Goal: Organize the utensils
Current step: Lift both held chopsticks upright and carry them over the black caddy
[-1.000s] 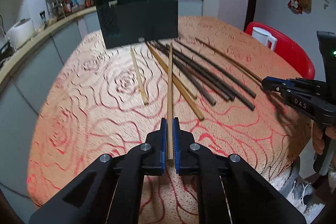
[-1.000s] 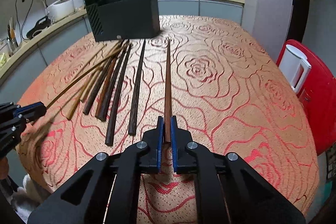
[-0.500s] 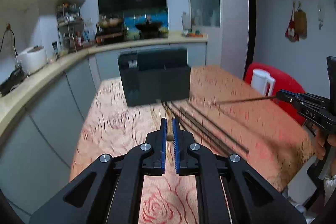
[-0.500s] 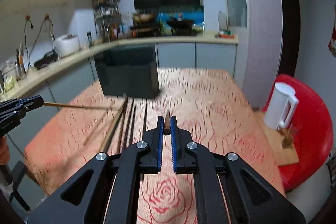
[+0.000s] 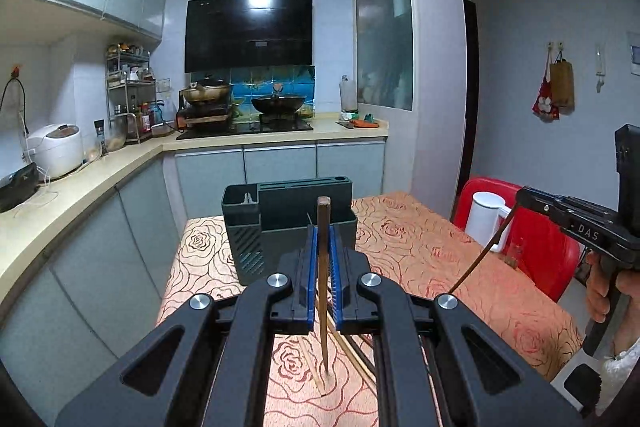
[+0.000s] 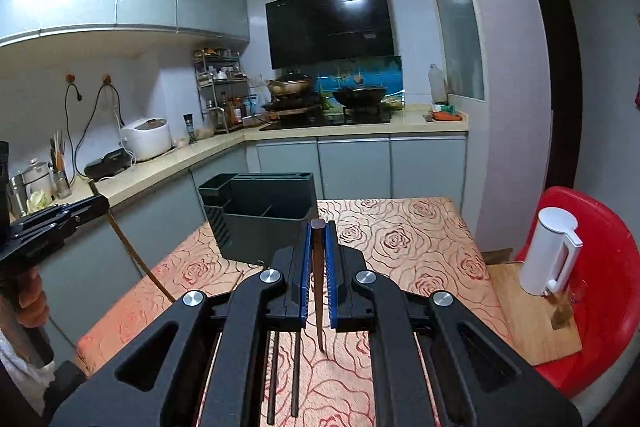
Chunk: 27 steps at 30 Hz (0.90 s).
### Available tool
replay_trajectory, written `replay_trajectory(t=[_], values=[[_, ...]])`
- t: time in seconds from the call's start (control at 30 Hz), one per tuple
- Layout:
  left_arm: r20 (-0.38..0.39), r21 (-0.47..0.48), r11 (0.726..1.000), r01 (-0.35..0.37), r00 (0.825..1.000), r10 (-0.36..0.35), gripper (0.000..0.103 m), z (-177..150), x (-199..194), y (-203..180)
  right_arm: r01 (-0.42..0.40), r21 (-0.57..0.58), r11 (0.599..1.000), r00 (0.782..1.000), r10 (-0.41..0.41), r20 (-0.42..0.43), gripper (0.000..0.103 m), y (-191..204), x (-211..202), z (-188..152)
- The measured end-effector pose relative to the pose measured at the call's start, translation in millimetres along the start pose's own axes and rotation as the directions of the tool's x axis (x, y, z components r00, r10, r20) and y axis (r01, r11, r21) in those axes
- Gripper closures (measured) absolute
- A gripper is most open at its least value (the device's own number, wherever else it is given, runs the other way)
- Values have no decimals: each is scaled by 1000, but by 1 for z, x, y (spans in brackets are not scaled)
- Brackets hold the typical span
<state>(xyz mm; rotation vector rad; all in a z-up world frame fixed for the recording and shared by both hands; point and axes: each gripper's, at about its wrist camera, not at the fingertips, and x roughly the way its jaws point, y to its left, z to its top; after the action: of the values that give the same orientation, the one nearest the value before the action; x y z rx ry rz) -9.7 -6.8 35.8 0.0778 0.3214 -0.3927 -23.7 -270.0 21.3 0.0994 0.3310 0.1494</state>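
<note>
The left gripper (image 5: 324,255) had its blue ribbed fingers (image 5: 311,267) clamped on a pale wooden chopstick (image 5: 323,287), square-topped, hanging tip-down. The right gripper (image 6: 316,259) gripped a dark brown chopstick (image 6: 318,291) the same way. Both hovered above the counter (image 6: 420,239) with its rose-patterned cloth, in front of the dark plastic holder (image 6: 260,219). More chopsticks (image 6: 284,371) lay flat below.

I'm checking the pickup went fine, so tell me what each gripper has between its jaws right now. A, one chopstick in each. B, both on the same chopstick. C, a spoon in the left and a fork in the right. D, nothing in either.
A: the left gripper is shut on a light wooden chopstick, and the right gripper on a separate dark brown chopstick.
</note>
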Motion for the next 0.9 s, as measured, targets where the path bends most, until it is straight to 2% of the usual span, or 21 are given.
replay_trajectory(t=[0.43, 0.7, 0.9], values=[[-9, -25, 1000, 9, 1000, -9, 97, 16, 10, 11, -22, -13, 1000, 999, 22, -29, 96, 4, 15, 18], [6, -38, 999, 2, 1000, -2, 97, 56, 21, 29, -25, -34, 999, 1000, 25, 7, 96, 5, 24, 54], [47, -14, 1000, -27, 999, 28, 97, 95, 35, 31, -34, -44, 998, 998, 36, 44, 96, 10, 36, 84]])
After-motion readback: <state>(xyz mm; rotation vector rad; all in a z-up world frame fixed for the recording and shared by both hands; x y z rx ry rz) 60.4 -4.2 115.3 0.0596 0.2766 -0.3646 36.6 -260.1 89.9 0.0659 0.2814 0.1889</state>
